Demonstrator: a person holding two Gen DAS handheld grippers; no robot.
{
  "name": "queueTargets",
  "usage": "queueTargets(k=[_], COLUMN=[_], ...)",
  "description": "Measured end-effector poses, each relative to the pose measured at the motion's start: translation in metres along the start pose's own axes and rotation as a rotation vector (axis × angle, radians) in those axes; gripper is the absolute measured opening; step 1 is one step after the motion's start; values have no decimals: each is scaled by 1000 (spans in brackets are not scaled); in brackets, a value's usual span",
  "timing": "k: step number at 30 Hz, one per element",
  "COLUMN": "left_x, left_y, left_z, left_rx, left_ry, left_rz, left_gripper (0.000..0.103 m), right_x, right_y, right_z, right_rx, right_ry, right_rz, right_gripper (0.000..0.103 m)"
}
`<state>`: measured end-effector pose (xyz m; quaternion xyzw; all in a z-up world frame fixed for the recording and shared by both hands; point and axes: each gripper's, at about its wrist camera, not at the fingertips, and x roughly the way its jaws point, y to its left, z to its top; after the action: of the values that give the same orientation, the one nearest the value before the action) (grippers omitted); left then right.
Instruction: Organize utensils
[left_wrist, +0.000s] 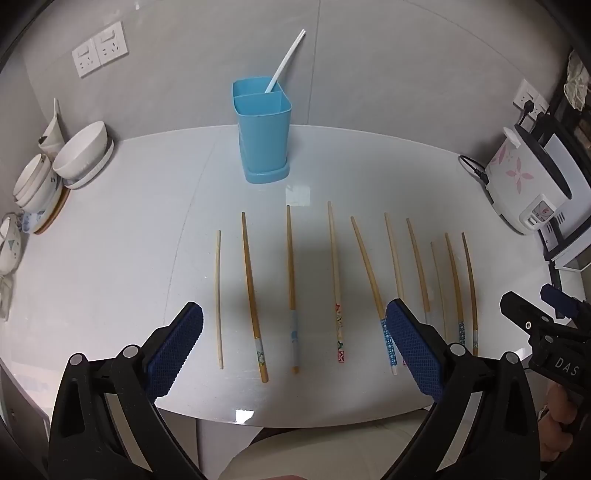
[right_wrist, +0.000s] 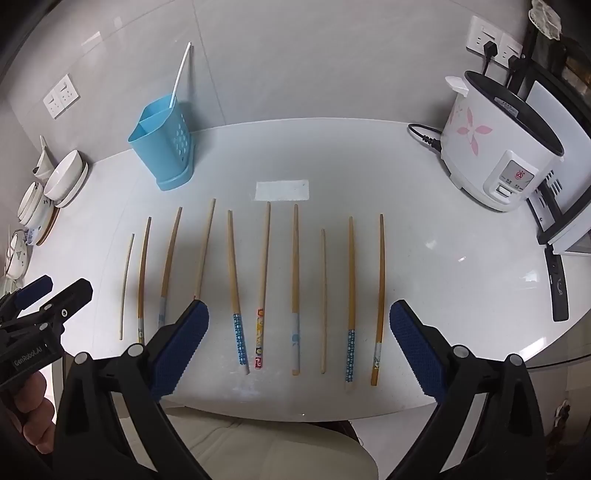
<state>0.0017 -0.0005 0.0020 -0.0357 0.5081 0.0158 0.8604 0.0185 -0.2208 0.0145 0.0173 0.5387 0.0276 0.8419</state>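
left claw (left_wrist: 293, 339): spread wide, holding nothing, touching nothing. its blue cross-hatched pads (left_wrist: 177, 347) hang above the near ends of the chopsticks, close to the near edge of the surface (left_wrist: 110, 258). the left claw also shows at the left border of the right wrist view, gripped by a bare hand (right_wrist: 31, 410).

right claw (right_wrist: 299, 343): spread wide, empty, no contact. its textured blue pads (right_wrist: 415, 350) flank the near ends of the right-hand chopsticks. both claws point forward, side by side, angled down toward the surface.

chopsticks (right_wrist: 295, 288): ten thin tapered sticks lie flat in a row on the white glossy surface, roughly parallel, thin tips pointing away. most are tan wood; several carry patterned bands at the thick end, among them a blue dotted one (right_wrist: 239, 339) and a red and yellow one (right_wrist: 259, 339). the leftmost stick (left_wrist: 218, 299) is pale, plain and shorter.

utensil holder (left_wrist: 263, 129): blue plastic, rectangular, divided into compartments, upright on a tray base beyond the row, near the wall. one white chopstick (left_wrist: 286, 59) leans in its rear compartment.

white bowls (left_wrist: 83, 151) are stacked at far left. a white rice cooker (right_wrist: 502, 140) with pink flower print stands at far right.
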Motion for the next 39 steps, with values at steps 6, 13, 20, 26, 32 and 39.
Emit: queueTargets(k=[6,13,20,26,32,39], left_x=[2,3,3,5,6,8], left_y=[4,3,2,-5,-7,-7], left_z=[4,0,1,1,2,-4], left_rx=[-2,4,9,10,13,11], left_ry=[2,-4,-4,-2,0,4], left_rz=[-1,-3,-8,-3,-1,0], left_gripper=[97,97,97,97,97,97], right_x=[0,2,4,5,4,4], right_y=[0,-2,-6,-8,-8,-7], right_z=[1,3,5,5,6,7], right_rx=[7,12,18,16,13,13], right_ry=[1,6,14,16,16,13], right_rz=[8,2,-3,-2,-3,-3], right_gripper=[95,95,95,95,95,95])
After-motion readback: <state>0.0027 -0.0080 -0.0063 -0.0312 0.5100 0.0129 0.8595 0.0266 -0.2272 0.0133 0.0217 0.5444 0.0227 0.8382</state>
